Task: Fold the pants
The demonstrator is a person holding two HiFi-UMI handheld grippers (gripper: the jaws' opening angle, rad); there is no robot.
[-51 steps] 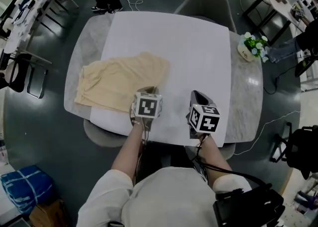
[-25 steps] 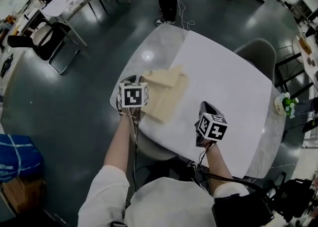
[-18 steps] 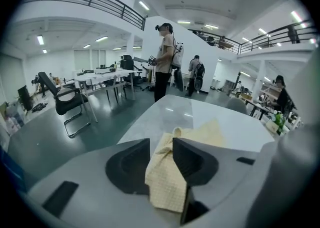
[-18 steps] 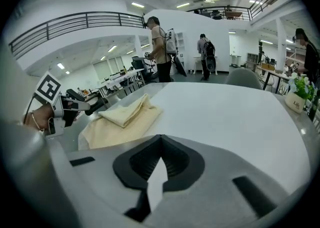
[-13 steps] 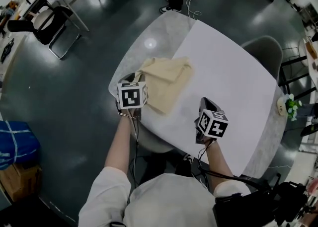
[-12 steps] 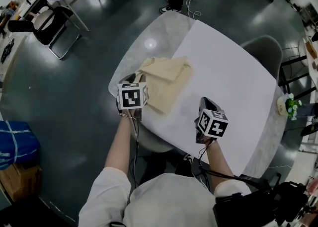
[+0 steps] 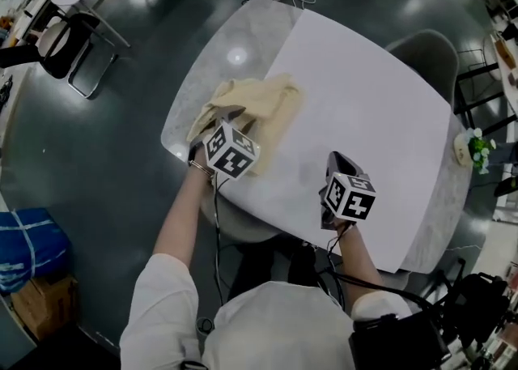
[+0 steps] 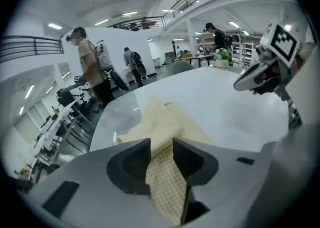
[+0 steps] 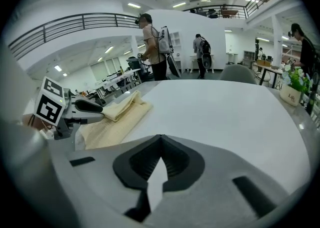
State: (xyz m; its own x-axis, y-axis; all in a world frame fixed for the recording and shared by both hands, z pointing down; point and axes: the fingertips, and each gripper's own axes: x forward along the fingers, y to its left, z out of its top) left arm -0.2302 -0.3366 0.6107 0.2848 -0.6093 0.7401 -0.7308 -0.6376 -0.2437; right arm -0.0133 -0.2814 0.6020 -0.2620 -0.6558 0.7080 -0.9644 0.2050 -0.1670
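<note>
The cream pants [image 7: 261, 104] lie folded and slightly rumpled at the left end of the white-covered table [image 7: 364, 93]. My left gripper [image 7: 227, 115] reaches down over their near edge. Its jaws have just been opening and stand apart, and in the left gripper view [image 8: 161, 144] the checked fabric [image 8: 172, 122] shows in the gap without being pinched. My right gripper [image 7: 338, 159] hovers over bare white table to the right, apart from the pants. Its jaws [image 9: 161, 139] are shut with nothing between them. The pants [image 9: 117, 117] and the left gripper [image 9: 85, 107] appear at the left of the right gripper view.
A small pot of flowers [image 7: 473, 148] stands at the table's far right edge. A grey chair [image 7: 421, 48] sits behind the table and another is tucked under the near edge. Office chairs [image 7: 65, 44] and a blue bag [image 7: 28, 243] are on the floor to the left.
My left gripper has moved forward and down from the table's left edge onto the pants, rolling as it went. The right gripper dipped slightly. The pants look a little more bunched.
</note>
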